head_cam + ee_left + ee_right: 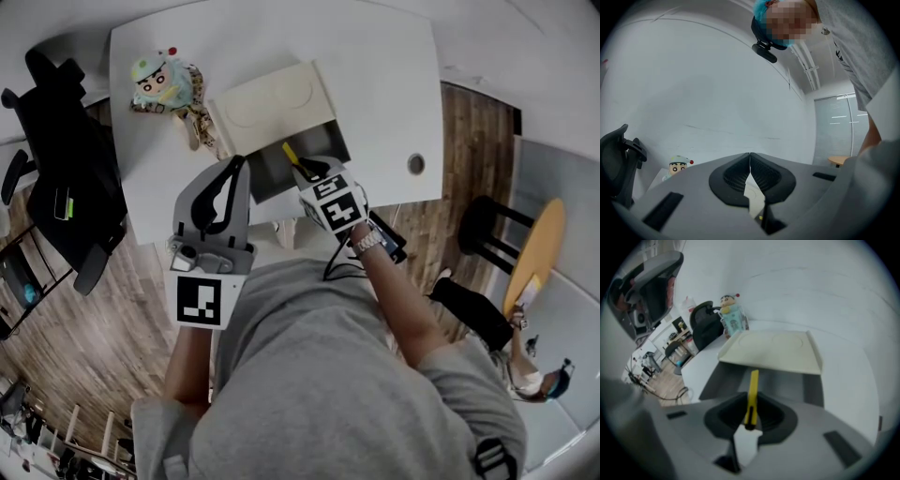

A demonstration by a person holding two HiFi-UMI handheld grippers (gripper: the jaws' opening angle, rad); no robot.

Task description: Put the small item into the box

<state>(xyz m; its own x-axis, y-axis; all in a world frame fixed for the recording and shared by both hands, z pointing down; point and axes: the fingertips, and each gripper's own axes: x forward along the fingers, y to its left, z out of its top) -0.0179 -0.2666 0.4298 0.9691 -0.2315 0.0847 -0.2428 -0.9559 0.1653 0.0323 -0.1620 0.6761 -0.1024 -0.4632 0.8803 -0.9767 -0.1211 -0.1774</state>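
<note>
The small item, a yellow utility knife (292, 155) (752, 394), is clamped in my right gripper (307, 171) (750, 417), with its tip sticking out past the jaws. It hangs over the open box's grey inside (267, 169) (785, 383) at the table's near edge. The box's cream lid (277, 101) (773, 351) lies folded back behind it. My left gripper (234, 169) (749, 165) is shut with nothing in it, held left of the box near the table edge and pointing upward at a white wall.
A cartoon doll (169, 86) (731, 315) (678, 167) lies on the white table (384, 84) at the back left. A black office chair (66, 178) stands left of the table; a black stool (487, 225) and a yellow round table (536, 248) are on the right.
</note>
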